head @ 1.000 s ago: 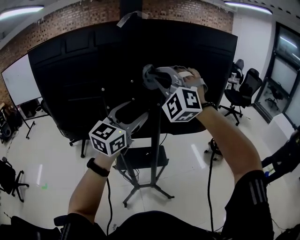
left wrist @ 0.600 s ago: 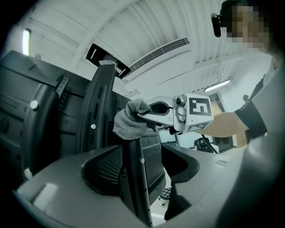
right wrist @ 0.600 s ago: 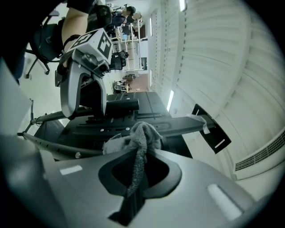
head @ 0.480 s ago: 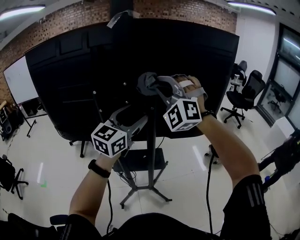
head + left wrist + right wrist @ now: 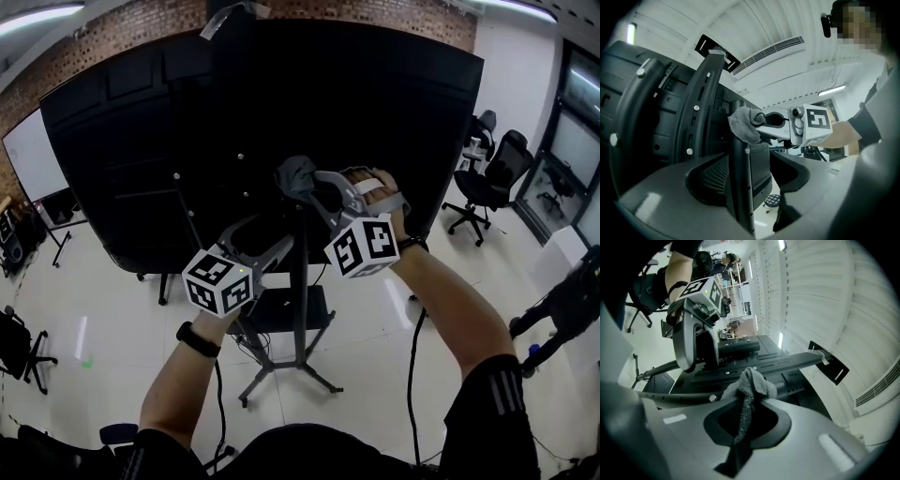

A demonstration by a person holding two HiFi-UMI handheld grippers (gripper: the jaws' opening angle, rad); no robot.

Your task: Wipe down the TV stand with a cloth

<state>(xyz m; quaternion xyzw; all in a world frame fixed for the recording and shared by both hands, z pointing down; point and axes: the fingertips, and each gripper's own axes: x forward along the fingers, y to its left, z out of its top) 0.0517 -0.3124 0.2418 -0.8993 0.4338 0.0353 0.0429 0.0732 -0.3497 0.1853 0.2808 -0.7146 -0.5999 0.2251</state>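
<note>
The TV stand's black pole (image 5: pixel 302 309) rises behind the big black TV back (image 5: pixel 141 141). My right gripper (image 5: pixel 314 187) is shut on a grey cloth (image 5: pixel 298 174) and presses it against the pole's upper part. In the right gripper view the cloth (image 5: pixel 752 383) bunches at the closed tips (image 5: pixel 747 397) and a strip hangs down between the jaws. My left gripper (image 5: pixel 281 246) is lower on the pole. In the left gripper view the pole (image 5: pixel 740 187) stands between its jaws (image 5: pixel 747 159), which appear closed on it, with the cloth (image 5: pixel 743 124) just above.
A black shelf (image 5: pixel 281 314) sits on the pole above the stand's splayed legs (image 5: pixel 281 375) on the white floor. Office chairs (image 5: pixel 487 178) stand at the right, a whiteboard (image 5: pixel 28 159) at the left. A cable (image 5: pixel 412 375) hangs below my right arm.
My right gripper has slid the cloth a little down the pole. The left gripper has stayed on the pole.
</note>
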